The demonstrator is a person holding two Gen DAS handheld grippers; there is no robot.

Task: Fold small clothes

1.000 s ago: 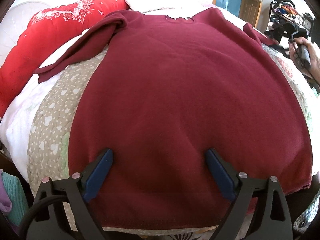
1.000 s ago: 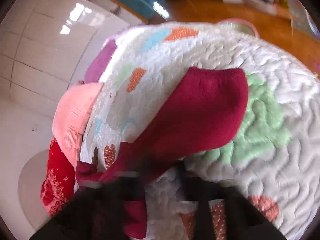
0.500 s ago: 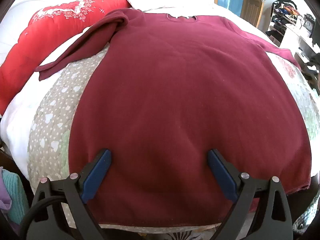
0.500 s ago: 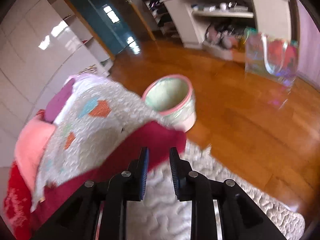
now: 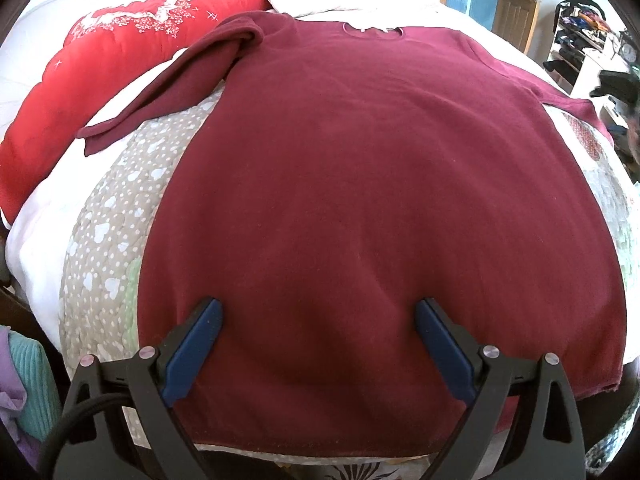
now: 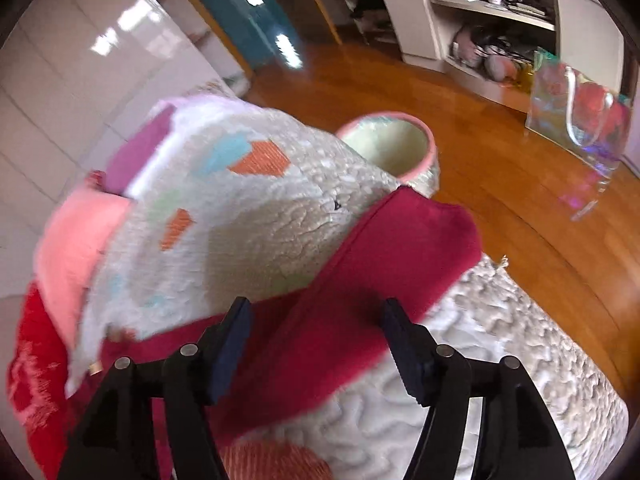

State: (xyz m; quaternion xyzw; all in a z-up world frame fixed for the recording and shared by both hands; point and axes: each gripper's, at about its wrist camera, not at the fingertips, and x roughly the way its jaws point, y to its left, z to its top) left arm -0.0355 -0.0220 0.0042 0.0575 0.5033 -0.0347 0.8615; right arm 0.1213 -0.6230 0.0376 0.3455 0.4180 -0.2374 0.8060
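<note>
Half a second on, the right gripper (image 6: 316, 344) had spread its fingers (image 6: 230, 344) wide apart, where earlier they were nearly closed, and it hung over the right sleeve (image 6: 384, 264) with nothing held between them. That sleeve lay stretched out flat on the quilt (image 6: 256, 224), its cuff end reaching toward the far right edge of the bed, close to a pink-rimmed basket (image 6: 394, 148) standing on the wooden floor (image 6: 500, 184) beyond. The right wrist view was blurred by motion, so finer detail of the cloth could not be told.

The left gripper (image 5: 318, 344) had scarcely shifted. Its blue-padded fingers (image 5: 194, 350) stood wide open above the near part of the dark red sweater (image 5: 360, 180), gripping nothing. The sweater lay spread front-up across the bed, hem nearest the camera and neck opening at the far side. Its left sleeve (image 5: 176, 92) ran out at an angle to the far left, folded over itself near the shoulder, with the cuff resting on the dotted grey quilt (image 5: 108, 232). A bright red cushion (image 5: 100, 76) with white pattern lay along the far left of the bed, just beyond that sleeve. A wooden door (image 5: 518, 0) showed at the far right.
</note>
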